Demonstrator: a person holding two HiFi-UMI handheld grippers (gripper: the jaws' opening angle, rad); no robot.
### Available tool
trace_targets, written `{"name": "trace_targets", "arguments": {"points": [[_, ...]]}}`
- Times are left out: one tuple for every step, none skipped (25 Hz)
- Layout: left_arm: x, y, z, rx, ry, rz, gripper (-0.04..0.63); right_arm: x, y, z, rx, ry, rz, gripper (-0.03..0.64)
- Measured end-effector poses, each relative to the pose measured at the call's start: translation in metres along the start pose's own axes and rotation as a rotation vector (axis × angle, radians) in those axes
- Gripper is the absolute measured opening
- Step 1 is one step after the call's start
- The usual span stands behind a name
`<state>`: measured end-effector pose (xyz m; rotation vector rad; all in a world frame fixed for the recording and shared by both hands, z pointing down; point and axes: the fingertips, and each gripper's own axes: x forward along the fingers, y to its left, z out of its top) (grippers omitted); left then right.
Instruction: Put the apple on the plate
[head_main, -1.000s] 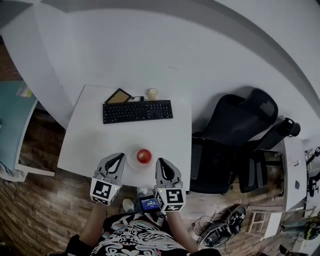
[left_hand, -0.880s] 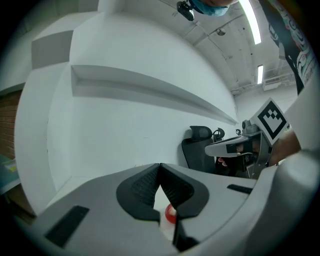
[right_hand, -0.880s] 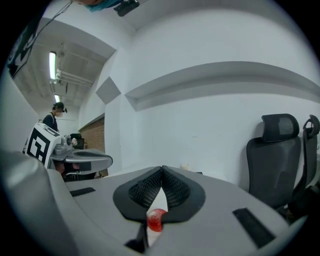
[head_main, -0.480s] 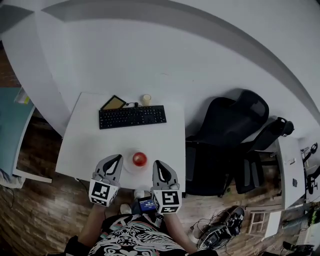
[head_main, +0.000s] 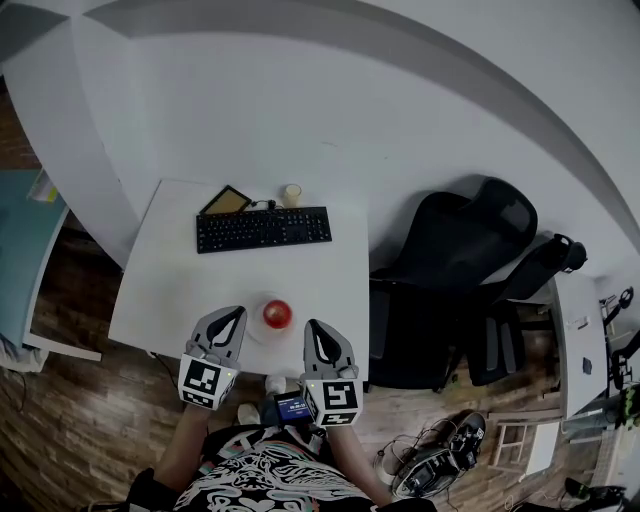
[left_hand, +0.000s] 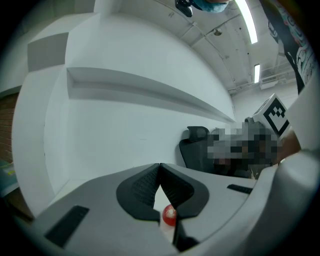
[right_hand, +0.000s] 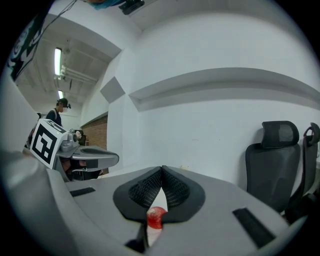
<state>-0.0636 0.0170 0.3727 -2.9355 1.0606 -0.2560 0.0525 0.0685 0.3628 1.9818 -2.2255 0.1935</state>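
A white rectangular table (head_main: 170, 270) stands against a pale wall, with a black high-backed office chair (head_main: 470, 250) just beside its right edge. A black computer keyboard (head_main: 263, 229) lies along the table's far side. At the near edge hover the grey left gripper (head_main: 236, 312) and the grey right gripper (head_main: 313, 326), each with its jaws pressed together on nothing. Between them sits a small round white plate (head_main: 256, 331), and the red apple (head_main: 277, 314) rests on it, apart from both grippers. A small pale cup (head_main: 291, 194) stands behind the keyboard.
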Motion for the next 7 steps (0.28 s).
{"name": "trace_targets", "arguments": {"points": [[0.0,-0.001,0.001,-0.001,-0.001,-0.002,0.015,0.0,0.001,0.0,-0.004,-0.006,0.006,0.026],[0.001,-0.001,0.0,-0.002,0.002,-0.006,0.015,0.0,0.003,0.0,-0.017,-0.01,0.01,0.026],[0.001,-0.002,0.0,-0.004,0.008,-0.009,0.015,0.0,0.005,0.0,-0.036,-0.012,0.014,0.026],[0.001,-0.002,-0.001,-0.006,0.013,-0.011,0.015,0.0,0.007,0.0,-0.054,-0.012,0.017,0.026],[0.002,-0.002,-0.002,-0.008,0.017,-0.013,0.015,0.0,0.009,0.0,-0.067,-0.01,0.02,0.026],[0.002,-0.002,-0.003,-0.01,0.02,-0.015,0.015,0.0,0.01,0.0,-0.075,-0.006,0.021,0.026],[0.003,-0.002,-0.003,-0.011,0.024,-0.017,0.015,0.0,0.012,-0.001,-0.082,-0.002,0.023,0.026]]}}
